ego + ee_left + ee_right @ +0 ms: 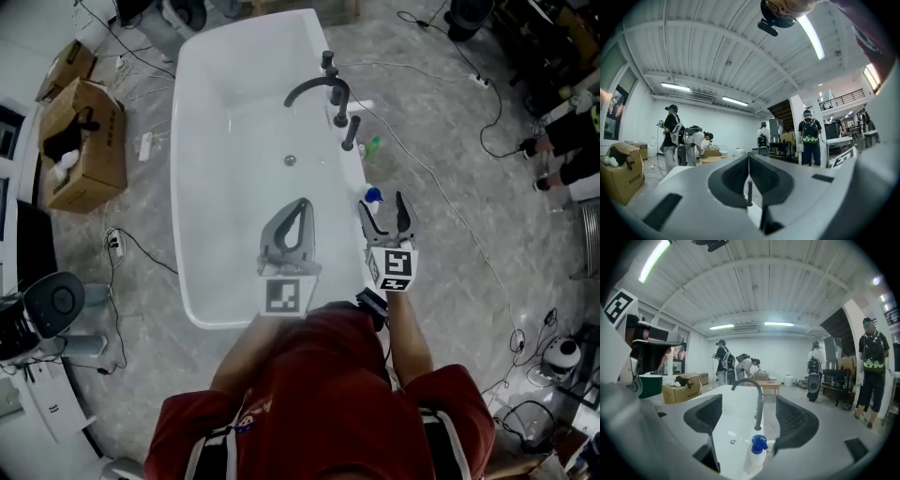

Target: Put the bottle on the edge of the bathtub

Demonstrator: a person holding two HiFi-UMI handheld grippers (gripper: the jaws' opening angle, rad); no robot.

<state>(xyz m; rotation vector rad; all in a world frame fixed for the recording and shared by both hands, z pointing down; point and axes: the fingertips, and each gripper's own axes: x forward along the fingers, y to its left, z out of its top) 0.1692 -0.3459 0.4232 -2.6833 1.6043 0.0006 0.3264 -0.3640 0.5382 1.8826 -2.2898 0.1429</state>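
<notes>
**On the tub's right rim: bottle standing, right gripper spread and clear of it**

Over on the right edge of the bathtub [202, 56] I'm seeing the bottle [372, 196] standing upright, blue spray head on top, white body on the rim. It's sitting on my side of the dark faucet [319, 86].

I'm watching the right gripper [382, 204] now. Its 2 jaws are standing wide apart with nothing pinched. In the right gripper view the bottle is showing low in the gap, ahead of the jaws and below them, neither pad touching it. So the bottle's long axis is running straight up, while the gripper is pointing roughly level along the rim toward the faucet. I'm reading that as a crossing at close to a right angle, with the spray head just under the line of the jaws.

The left gripper [300, 202] is hanging over the basin, jaws pressed together and empty, well apart from the bottle. The right one is plainly the nearer of the 2.

I'm judging the placing as done. Any move from here is calling for the right gripper to keep its jaws above that blue head, since a dip or a sideways swing could tip the bottle off the rim.
</notes>
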